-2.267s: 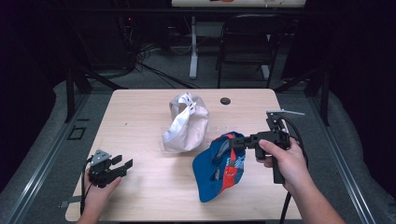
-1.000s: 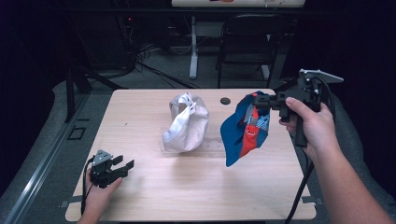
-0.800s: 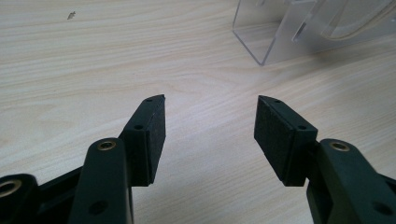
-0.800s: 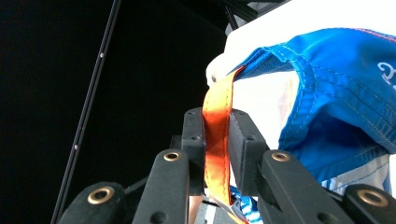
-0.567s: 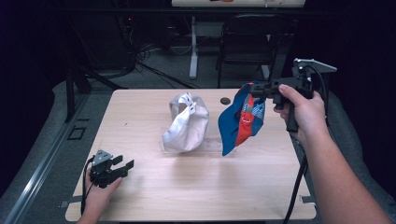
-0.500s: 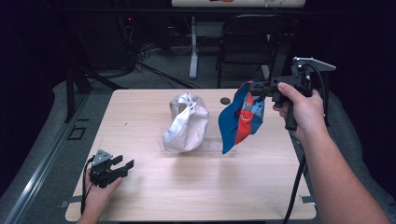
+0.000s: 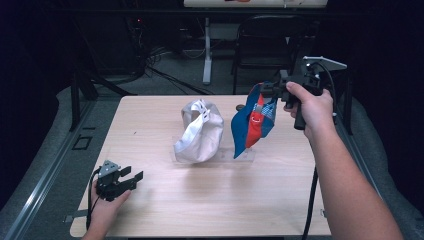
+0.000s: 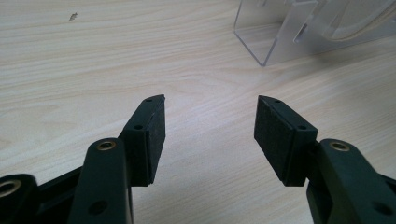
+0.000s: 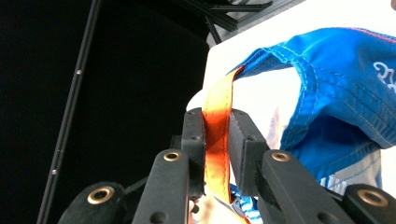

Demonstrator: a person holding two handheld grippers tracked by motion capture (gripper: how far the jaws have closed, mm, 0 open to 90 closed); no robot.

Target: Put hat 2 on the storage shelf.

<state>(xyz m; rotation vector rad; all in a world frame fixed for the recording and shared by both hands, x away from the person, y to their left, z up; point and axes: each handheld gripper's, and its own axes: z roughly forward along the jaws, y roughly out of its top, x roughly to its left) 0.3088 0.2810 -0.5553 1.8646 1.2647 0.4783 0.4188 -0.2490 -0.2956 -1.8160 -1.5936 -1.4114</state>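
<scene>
Blue cap (image 7: 248, 125) clamped by strap, R gripper (image 7: 270, 90)

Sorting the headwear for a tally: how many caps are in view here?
2. A white cap sits on the clear stand mid-table. A blue cap hangs beside it in the air, its orange strap clamped in the right gripper. None looks hidden.

The soft fabric cap (image 7: 252, 122) is bright blue with a red-orange panel and a small blue-and-white checked patch; the orange woven strap (image 9: 217, 140) between the right gripper's (image 9: 216, 140) black fingers (image 9: 240, 140) has lighter stitched edges. The other soft cap (image 7: 200, 131) is white (greyish in its folds). The clear acrylic stand (image 8: 299, 32) is colourless. The pale wood-grain worktop (image 7: 165, 200) ahead of the left gripper's (image 8: 210, 135) matt black fingers (image 8: 275, 135) bears one small dark speck.
</scene>
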